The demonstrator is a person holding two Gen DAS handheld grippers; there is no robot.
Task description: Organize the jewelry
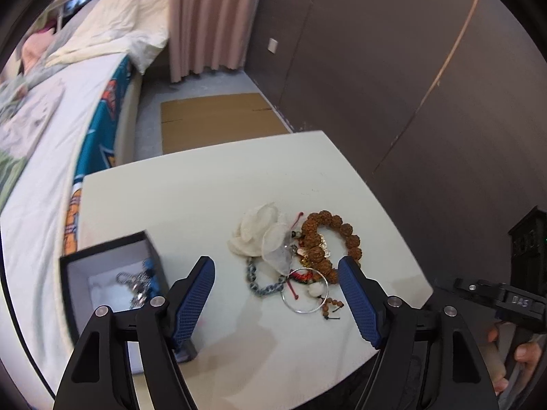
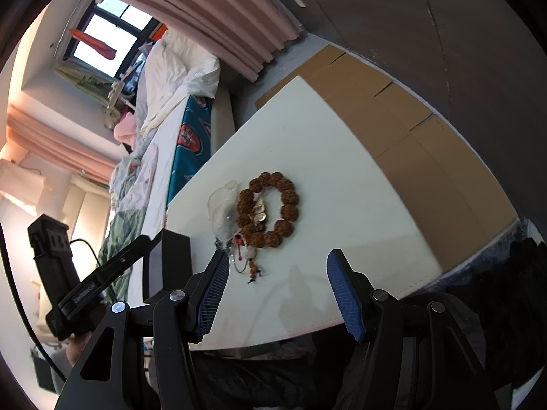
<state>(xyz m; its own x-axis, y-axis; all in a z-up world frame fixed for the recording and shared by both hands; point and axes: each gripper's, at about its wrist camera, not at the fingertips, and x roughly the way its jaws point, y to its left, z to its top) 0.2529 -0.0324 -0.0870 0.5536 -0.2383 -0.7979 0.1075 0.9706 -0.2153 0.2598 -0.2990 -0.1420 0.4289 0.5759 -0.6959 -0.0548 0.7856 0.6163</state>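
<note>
Left wrist view looked down on a white table [image 1: 212, 184] and, going left to right, showed an open black box [image 1: 112, 273] with a silver chain [image 1: 131, 282] and something blue inside, then the left gripper [image 1: 276, 273] with its blue pads spread wide and nothing between them, then a heap of jewelry. The heap held white pouches [image 1: 256, 235], a grey bead chain [image 1: 259, 282], a silver bangle [image 1: 304, 290], a red cord piece [image 1: 302, 276] and a brown bead bracelet [image 1: 328, 242], all touching or overlapping. At the far right edge part of the other tool and a hand showed.

Right wrist view saw the box [image 2: 171, 263] only from outside, its contents hidden. It showed the right gripper [image 2: 277, 263], jaws apart and holding nothing, above the table's near part [image 2: 342, 171], the bracelet [image 2: 270, 208] as a full ring, cardboard [image 2: 410, 130] on the floor beyond, and a window [image 2: 102, 34].
</note>
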